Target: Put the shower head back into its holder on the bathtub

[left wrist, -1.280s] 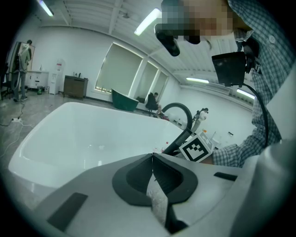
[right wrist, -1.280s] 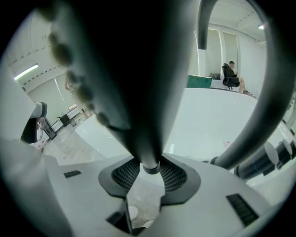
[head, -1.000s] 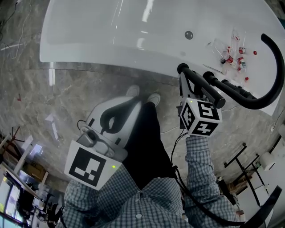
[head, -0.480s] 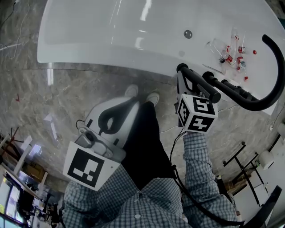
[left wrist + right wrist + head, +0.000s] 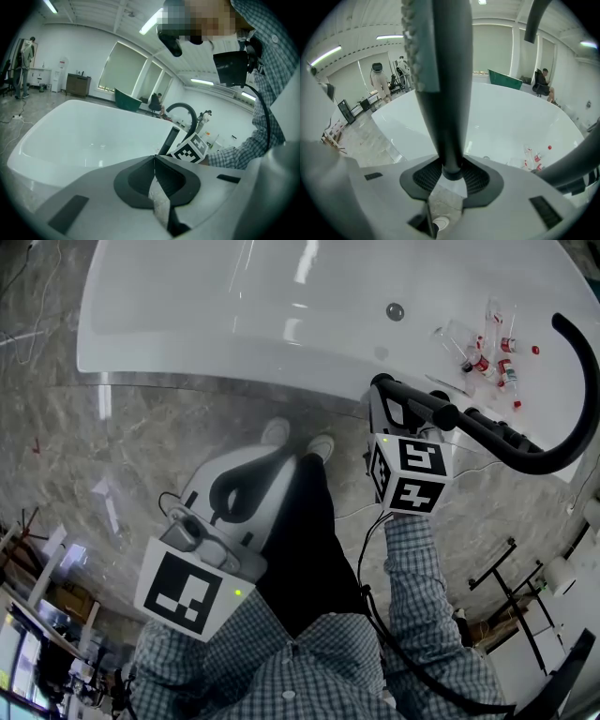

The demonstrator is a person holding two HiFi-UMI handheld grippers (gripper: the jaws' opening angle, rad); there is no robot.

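Note:
My right gripper [image 5: 401, 414] is shut on the black shower head [image 5: 417, 405], held just outside the white bathtub's [image 5: 234, 306] near rim. In the right gripper view the handle [image 5: 449, 117] rises straight up from the shut jaws, and its nozzle face [image 5: 412, 51] shows at the upper left. A row of black fittings [image 5: 492, 427] and a tall curved black spout [image 5: 579, 390] stand on the tub's right rim; I cannot tell which part is the holder. My left gripper [image 5: 251, 474] hangs low at the left, shut and empty [image 5: 154, 176].
Several small red-capped bottles [image 5: 495, 354] lie on the tub's ledge near the fittings. A drain [image 5: 395, 310] sits inside the tub. Marble floor [image 5: 141, 446] surrounds the tub, with my shoes [image 5: 300, 439] close to its edge. Cables and stands crowd the lower right.
My right gripper has shifted slightly up and left toward the tub rim with the shower head, and its marker cube has turned. The left gripper has stayed put.

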